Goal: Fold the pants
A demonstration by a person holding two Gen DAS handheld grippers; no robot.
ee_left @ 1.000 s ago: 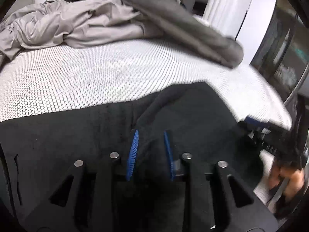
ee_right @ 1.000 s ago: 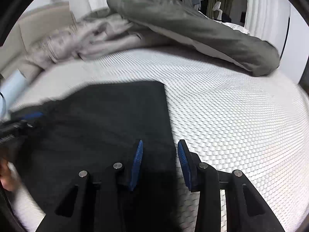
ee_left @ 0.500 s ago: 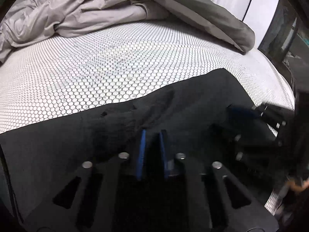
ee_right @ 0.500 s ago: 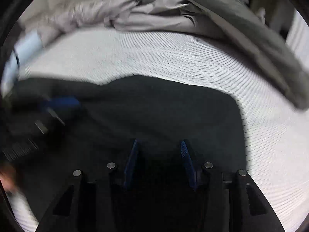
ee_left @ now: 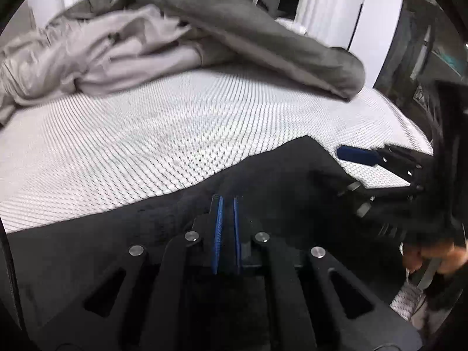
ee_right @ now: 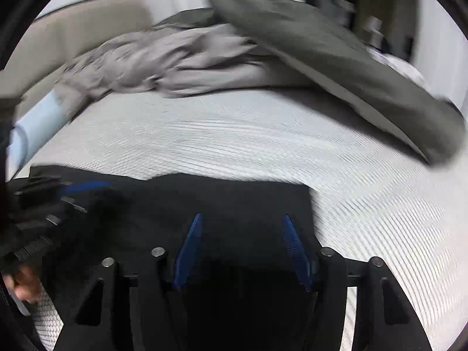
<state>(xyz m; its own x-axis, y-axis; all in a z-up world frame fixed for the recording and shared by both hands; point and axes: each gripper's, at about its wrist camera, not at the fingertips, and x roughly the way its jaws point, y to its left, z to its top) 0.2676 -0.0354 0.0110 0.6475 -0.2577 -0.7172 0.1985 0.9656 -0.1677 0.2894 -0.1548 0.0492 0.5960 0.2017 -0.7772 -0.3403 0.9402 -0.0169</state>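
Pants [ee_left: 122, 251]: black, flat on the near edge of the mattress [ee_left: 163, 134]. Left gripper [ee_left: 227, 204]: pads pressed together, seemingly pinching a fold of the pants for lifting. Right gripper [ee_right: 242, 228]: jaws opening above the pants' corner, nothing gripped. Blanket [ee_left: 181, 44]: heaped at mattress's far side.

One pair of black pants [ee_left: 278, 175] is lying on one white mattress [ee_left: 146, 134]. Two grippers are working over it, the left gripper [ee_left: 226, 204] and the right gripper [ee_right: 242, 225], each showing two blue pads. One grey duvet [ee_left: 234, 29] is sitting bunched at the far side.
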